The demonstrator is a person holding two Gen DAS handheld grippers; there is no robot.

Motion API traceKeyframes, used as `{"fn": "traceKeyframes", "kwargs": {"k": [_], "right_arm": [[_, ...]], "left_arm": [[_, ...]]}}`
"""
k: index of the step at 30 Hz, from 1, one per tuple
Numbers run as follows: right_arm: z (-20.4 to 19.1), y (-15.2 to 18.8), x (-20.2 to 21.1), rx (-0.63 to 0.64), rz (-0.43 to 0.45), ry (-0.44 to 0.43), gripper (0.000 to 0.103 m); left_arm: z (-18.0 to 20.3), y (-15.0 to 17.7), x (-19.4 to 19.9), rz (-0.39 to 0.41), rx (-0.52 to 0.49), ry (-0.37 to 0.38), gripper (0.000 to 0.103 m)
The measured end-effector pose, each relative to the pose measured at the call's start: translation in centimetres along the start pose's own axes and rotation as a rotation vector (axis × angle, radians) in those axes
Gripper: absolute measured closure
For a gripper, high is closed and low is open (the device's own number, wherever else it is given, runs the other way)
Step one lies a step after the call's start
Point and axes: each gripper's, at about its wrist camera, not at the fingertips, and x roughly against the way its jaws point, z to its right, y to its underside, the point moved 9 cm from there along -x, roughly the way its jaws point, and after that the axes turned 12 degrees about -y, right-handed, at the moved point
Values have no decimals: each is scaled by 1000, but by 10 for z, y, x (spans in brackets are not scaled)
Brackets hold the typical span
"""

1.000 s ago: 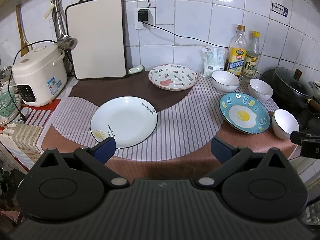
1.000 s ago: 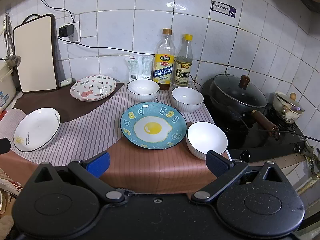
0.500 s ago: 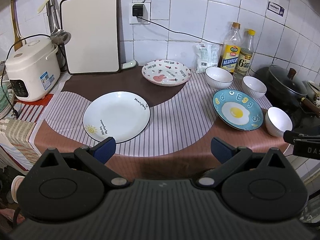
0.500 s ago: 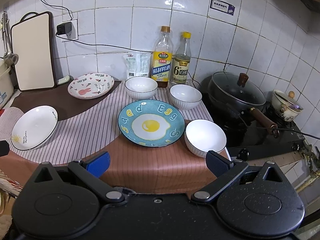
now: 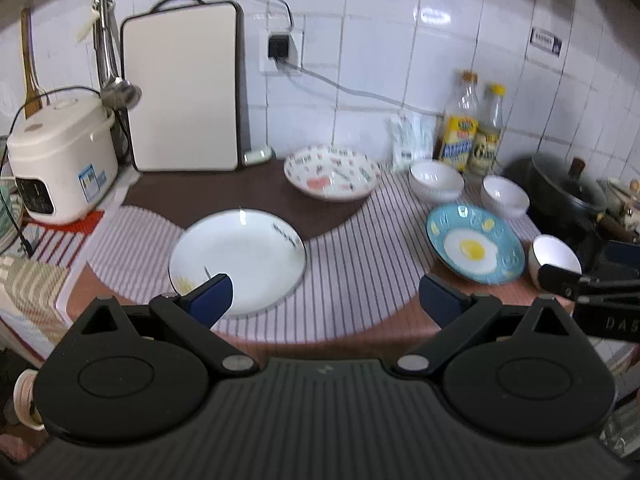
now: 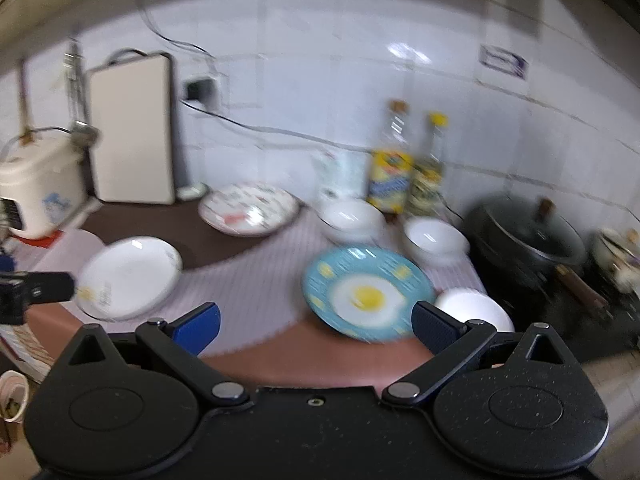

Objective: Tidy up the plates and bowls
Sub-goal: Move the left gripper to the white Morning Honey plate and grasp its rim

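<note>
A white plate (image 5: 240, 258) with a sun drawing lies on the striped mat at the left. A rabbit-pattern plate (image 5: 332, 172) sits behind it. A blue fried-egg plate (image 5: 474, 249) lies to the right, with three white bowls around it: one at the back (image 5: 436, 180), one back right (image 5: 505, 197), one at the front right (image 5: 554, 258). My left gripper (image 5: 326, 300) is open and empty, its left finger over the white plate's near rim. My right gripper (image 6: 316, 322) is open and empty, in front of the blue plate (image 6: 368, 292). The right wrist view is blurred.
A rice cooker (image 5: 60, 156) stands at the far left, a cutting board (image 5: 182, 88) leans on the wall, two oil bottles (image 5: 472, 128) stand at the back, and a black lidded pan (image 5: 568, 196) sits on the stove at the right.
Both grippers have moved; the right view swung left and upward and is now blurred. The left gripper came closer to the white plate. Dishes have not moved.
</note>
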Motion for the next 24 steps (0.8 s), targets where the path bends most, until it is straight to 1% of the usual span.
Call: {"fn": "traceKeyframes", "kwargs": {"k": [1,3,5,8,12,15,18,20,24], "right_arm": [[-8,-3,-3,19,16,-27,0],[-26,-10,-11,61,55,-107,2],[-42,-16,-17,101,77,-171,2],[-61,-23,-36,110,63,-242,5],[-72,-30,-72,67,30,-324,9],[-80,-29,-100,23,15,-388,14],[-96,-21,-126,24,-7,-430,16],[-106,-15,-144,15,-23,-460,16],[-113,-2,-178,-31,-53,-471,18]], "left_arm": [[-5,-2,-1,12,1,4,2],[-14,-7,-5,31,5,16,1],[-27,-11,-10,49,24,13,1],[-46,-12,-21,62,41,-2,0],[-72,-12,-46,56,57,-32,0],[-94,-9,-70,34,76,-64,0],[-111,-6,-95,9,91,-78,1],[-120,-1,-115,-33,98,-88,3],[-132,13,-157,-118,103,-104,5]]}}
